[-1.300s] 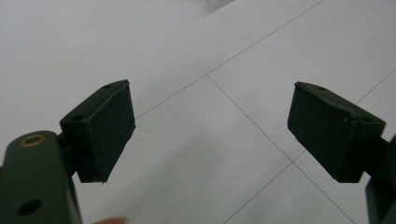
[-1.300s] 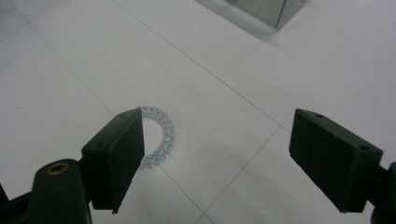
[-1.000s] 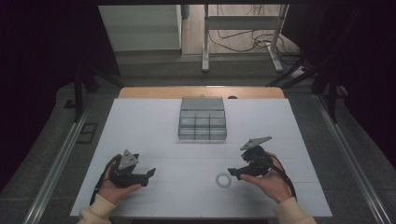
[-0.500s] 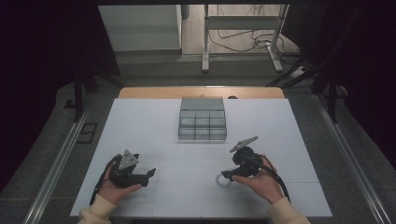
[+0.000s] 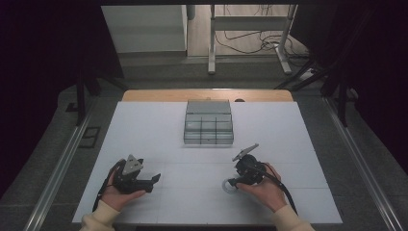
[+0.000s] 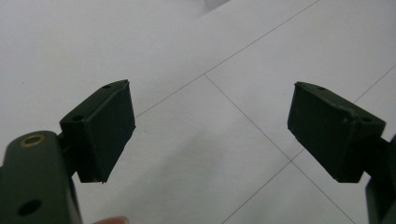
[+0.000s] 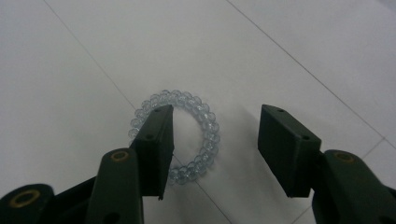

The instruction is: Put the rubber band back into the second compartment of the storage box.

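A bracelet of clear glassy beads (image 7: 209,133) lies flat on the white table (image 5: 288,144), seen as a small ring (image 5: 229,186) near the front. My right gripper (image 7: 217,116) hangs just over it, tilted down. Its left jaw sits over the inside of the ring and its right jaw stands outside, so one side of the bracelet lies between them. The jaws have just been closing, and the pads (image 7: 285,149) do not touch the beads. In the high view that gripper (image 5: 232,182) is at the bracelet's right edge. My left gripper (image 5: 156,179) rests open on the table at the front left, nothing between its jaws (image 6: 210,93).
A grey box with several small compartments (image 5: 209,122) stands at the middle back of the table. A wooden strip (image 5: 207,95) runs along the far edge. Table legs and cables lie on the floor beyond.
My right gripper has moved left and down onto the bracelet, and its jaws have narrowed. The left gripper has stayed where it was.
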The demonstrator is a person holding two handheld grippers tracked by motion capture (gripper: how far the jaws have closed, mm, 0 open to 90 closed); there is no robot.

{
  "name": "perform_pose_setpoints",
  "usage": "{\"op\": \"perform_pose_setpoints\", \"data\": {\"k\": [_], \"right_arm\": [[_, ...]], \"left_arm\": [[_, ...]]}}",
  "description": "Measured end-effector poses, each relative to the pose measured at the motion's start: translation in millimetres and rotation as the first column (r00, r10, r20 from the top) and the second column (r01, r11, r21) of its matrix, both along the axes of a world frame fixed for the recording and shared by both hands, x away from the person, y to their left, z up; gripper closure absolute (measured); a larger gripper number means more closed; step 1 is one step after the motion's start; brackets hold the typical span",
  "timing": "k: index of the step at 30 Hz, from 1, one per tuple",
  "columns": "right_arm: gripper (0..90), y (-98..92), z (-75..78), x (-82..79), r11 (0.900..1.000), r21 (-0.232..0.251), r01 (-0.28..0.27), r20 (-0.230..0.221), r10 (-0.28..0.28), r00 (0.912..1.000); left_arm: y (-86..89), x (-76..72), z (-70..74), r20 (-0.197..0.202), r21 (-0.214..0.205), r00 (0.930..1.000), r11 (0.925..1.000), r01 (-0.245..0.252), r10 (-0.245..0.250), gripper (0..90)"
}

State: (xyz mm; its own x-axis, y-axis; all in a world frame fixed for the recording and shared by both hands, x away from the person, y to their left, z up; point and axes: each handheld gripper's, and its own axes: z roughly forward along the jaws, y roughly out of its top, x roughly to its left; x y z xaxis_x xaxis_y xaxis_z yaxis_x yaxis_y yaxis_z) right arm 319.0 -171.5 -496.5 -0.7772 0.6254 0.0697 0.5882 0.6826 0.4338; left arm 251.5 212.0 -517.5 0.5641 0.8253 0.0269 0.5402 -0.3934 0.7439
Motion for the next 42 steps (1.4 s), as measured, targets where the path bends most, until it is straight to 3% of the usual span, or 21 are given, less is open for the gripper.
{"op": "perform_pose_setpoints", "data": {"k": [7,21,42], "right_arm": [[53.4,3.6,-3.9,-1.4,0.9996,-0.024,-0.013,-0.001,0.013,0.9999],[68.0,8.7,-5.5,-6.8,0.9958,-0.080,-0.044,0.040,0.048,0.9981],[79.4,8.4,-5.8,-9.5,0.9936,-0.083,-0.077,0.047,0.081,0.9956]], "left_arm": [[0.0,0.0,0.0,0.001,0.001,1.0000,1.0000,0.000,0.000,15.4],[0.0,-0.1,0.0,0.003,0.004,1.0000,1.0000,0.001,-0.001,15.4],[0.0,-0.2,0.1,0.004,0.005,1.0000,1.0000,0.002,-0.002,15.5]]}}
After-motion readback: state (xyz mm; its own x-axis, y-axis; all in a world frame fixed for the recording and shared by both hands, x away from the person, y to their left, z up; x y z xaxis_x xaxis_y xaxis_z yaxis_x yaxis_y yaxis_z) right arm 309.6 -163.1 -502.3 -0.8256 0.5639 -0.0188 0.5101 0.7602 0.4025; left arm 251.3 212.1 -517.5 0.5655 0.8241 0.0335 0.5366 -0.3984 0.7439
